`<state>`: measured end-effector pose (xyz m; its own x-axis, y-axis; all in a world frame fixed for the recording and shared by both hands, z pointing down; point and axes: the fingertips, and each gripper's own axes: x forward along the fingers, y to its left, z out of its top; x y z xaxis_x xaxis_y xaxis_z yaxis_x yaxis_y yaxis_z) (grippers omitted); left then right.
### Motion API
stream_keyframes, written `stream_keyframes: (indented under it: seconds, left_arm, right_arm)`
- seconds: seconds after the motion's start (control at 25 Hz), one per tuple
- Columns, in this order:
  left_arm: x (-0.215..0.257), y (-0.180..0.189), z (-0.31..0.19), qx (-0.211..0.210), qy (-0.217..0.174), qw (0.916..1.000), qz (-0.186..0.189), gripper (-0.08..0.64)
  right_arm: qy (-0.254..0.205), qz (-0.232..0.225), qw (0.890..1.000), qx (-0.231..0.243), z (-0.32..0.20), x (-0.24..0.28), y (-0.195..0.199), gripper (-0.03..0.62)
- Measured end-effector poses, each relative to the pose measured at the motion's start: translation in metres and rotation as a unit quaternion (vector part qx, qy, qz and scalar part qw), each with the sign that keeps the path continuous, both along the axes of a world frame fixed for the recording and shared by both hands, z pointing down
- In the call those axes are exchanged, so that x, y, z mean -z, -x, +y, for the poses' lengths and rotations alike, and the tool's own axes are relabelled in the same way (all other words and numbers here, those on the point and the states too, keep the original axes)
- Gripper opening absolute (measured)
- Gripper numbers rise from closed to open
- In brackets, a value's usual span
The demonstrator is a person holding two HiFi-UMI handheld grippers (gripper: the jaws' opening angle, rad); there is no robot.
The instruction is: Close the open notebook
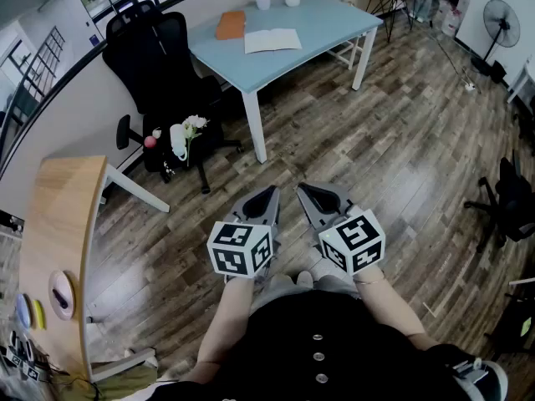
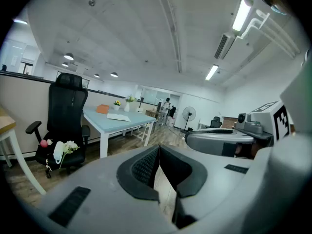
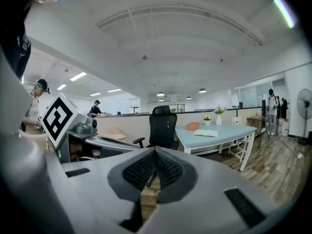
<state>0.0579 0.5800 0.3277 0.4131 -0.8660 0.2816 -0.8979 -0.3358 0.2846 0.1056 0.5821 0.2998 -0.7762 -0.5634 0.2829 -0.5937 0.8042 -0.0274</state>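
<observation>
Head view puts the open notebook (image 1: 272, 40) flat at the middle of the bench (image 1: 334, 23), well apart from your left gripper (image 1: 266, 197) and right gripper (image 1: 308, 192), both with fingers pinched together and empty; its light, floppy cover probably wants lifting by one outer edge.

the head view looks steeply down over the person's lap, the light blue white-legged table (image 1: 334, 23) far off at 12 o'clock. both gripper views sit low, facing level toward it; all three share its white open notebook (image 1: 272, 40) and the black mesh office chair (image 1: 159, 57).
</observation>
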Motion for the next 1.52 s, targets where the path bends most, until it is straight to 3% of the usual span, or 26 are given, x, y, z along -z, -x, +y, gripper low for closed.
stream_keyframes:
  seconds: [0.52,0.64,0.8,0.92,1.0,1.12,1.52]
  left_arm:
    - [-0.004,-0.011,-0.003,-0.035,-0.003,0.9989,-0.032,0.014]
    - [-0.001,-0.016,-0.003,-0.049,-0.013,0.9985,-0.018,0.014]
    - [0.000,-0.011,-0.010,-0.032,-0.018,0.9986,-0.037,0.015]
    - [-0.002,-0.011,-0.016,-0.023,-0.013,0.9987,-0.043,0.018]
    - [-0.004,-0.013,-0.019,-0.018,-0.008,0.9989,-0.042,0.022]
    - [-0.003,-0.018,-0.024,-0.014,-0.009,0.9992,-0.035,0.141]
    - [-0.011,-0.036,-0.026,0.003,-0.006,0.9996,-0.028,0.169]
  right_arm:
    - [-0.005,0.003,1.000,-0.014,-0.001,-0.005,-0.007,0.000]
    - [-0.002,-0.019,1.000,-0.009,-0.001,-0.003,-0.007,0.002]
    - [0.004,-0.042,0.999,-0.018,-0.010,0.000,-0.017,0.005]
    - [0.005,-0.041,0.999,-0.030,-0.018,-0.002,-0.024,0.108]
    - [0.001,-0.047,0.998,-0.038,-0.023,0.000,-0.030,0.085]
    - [0.003,-0.042,0.999,-0.031,-0.027,-0.002,-0.035,0.133]
    - [0.017,-0.027,0.999,-0.030,-0.035,-0.017,-0.058,0.189]
